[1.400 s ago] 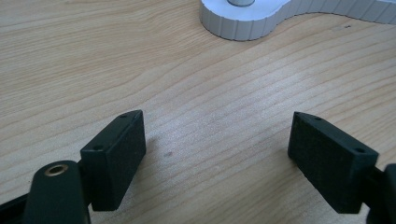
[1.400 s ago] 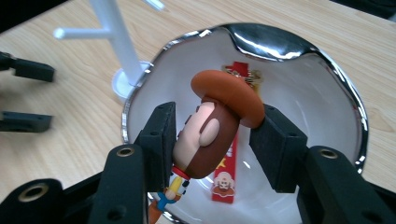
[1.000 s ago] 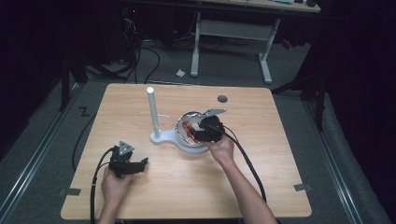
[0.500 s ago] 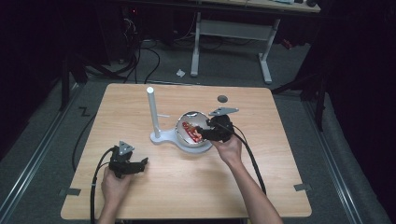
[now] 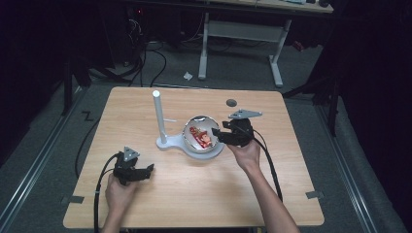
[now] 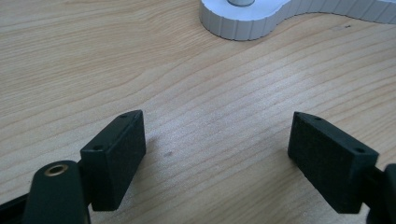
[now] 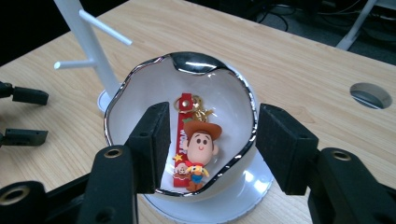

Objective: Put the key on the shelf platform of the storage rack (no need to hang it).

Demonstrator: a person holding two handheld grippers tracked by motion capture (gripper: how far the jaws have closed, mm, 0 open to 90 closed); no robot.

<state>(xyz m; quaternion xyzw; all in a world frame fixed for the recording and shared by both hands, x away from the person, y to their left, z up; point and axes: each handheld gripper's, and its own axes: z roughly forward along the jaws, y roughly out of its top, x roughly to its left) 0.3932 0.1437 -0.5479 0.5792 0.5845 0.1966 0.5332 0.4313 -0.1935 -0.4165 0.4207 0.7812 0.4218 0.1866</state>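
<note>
A white bowl with a silver rim [image 5: 193, 128] [image 7: 140, 93] sits on the round foot of a white stand [image 5: 157, 114]. In the bowl lies a red cowboy-figure keychain [image 5: 200, 137] [image 7: 200, 142] with a gold ring. My right gripper [image 5: 219, 135] [image 7: 217, 147] is open at the bowl's right side, its jaws spread wide across the near rim and holding nothing. My left gripper [image 5: 147, 170] [image 6: 217, 154] rests open over bare wood at the front left, pointing toward the stand's base [image 6: 243, 21].
The stand [image 7: 88, 37] has thin side pegs. A round cable hole [image 5: 231, 102] [image 7: 371, 94] sits in the wooden table [image 5: 204, 194] at the back right. Cables trail off the front edge from both grippers. A white desk frame [image 5: 240, 31] stands on the floor beyond.
My right gripper has drawn back to the right from over the bowl, uncovering the keychain. The left gripper has stayed in place.
</note>
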